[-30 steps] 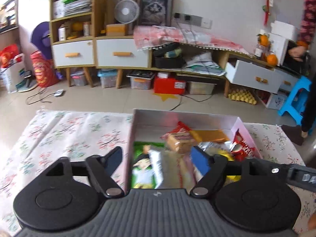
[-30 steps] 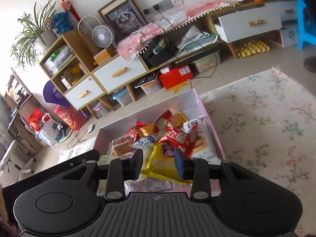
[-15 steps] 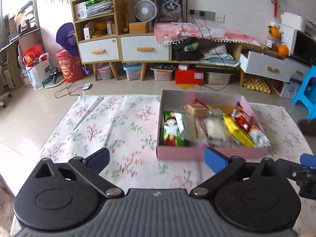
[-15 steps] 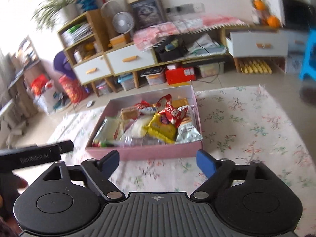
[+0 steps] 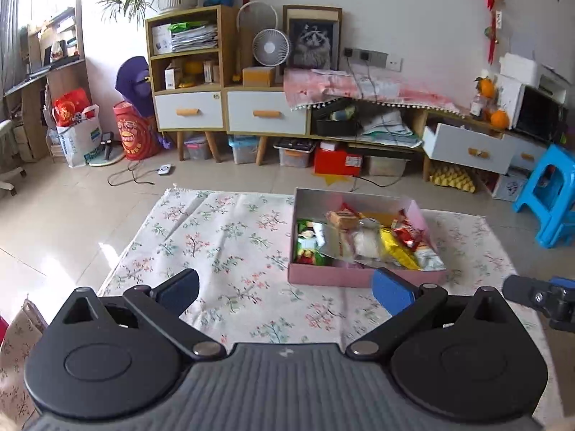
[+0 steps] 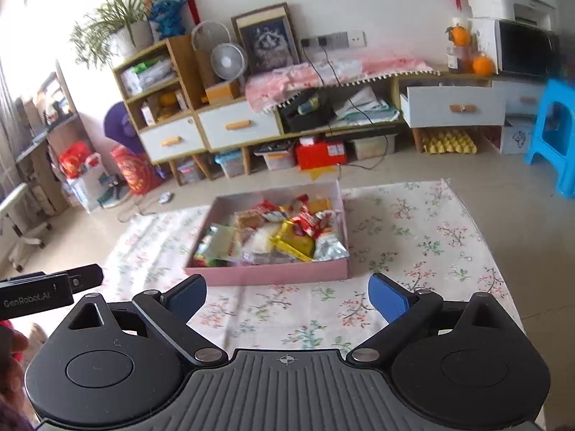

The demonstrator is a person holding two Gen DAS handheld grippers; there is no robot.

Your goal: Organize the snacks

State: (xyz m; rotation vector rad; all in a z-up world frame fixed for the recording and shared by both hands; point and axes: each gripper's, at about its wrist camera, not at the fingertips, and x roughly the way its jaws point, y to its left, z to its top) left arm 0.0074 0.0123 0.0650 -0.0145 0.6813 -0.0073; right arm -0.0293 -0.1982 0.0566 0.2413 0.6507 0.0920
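Observation:
A shallow pink box (image 5: 363, 276) sits on the floral cloth (image 5: 233, 237) and holds several snack packets, among them a green one (image 5: 307, 242), a yellow one (image 5: 393, 248) and a red one (image 5: 406, 231). The box also shows in the right wrist view (image 6: 273, 273) with the same packets (image 6: 294, 239). My left gripper (image 5: 284, 291) is open and empty, held back from the box's near wall. My right gripper (image 6: 287, 296) is open and empty, also short of the box.
Behind the cloth stand a wooden shelf unit with white drawers (image 5: 230, 111), a small fan (image 5: 270, 48), a red box (image 5: 337, 161), an open white drawer (image 5: 467, 147) and a blue stool (image 5: 550, 194). Tiled floor (image 5: 72, 208) surrounds the cloth.
Both grippers have pulled back and up from over the box. The right gripper, nearly shut a second ago, is now wide open; the left has opened wider too.

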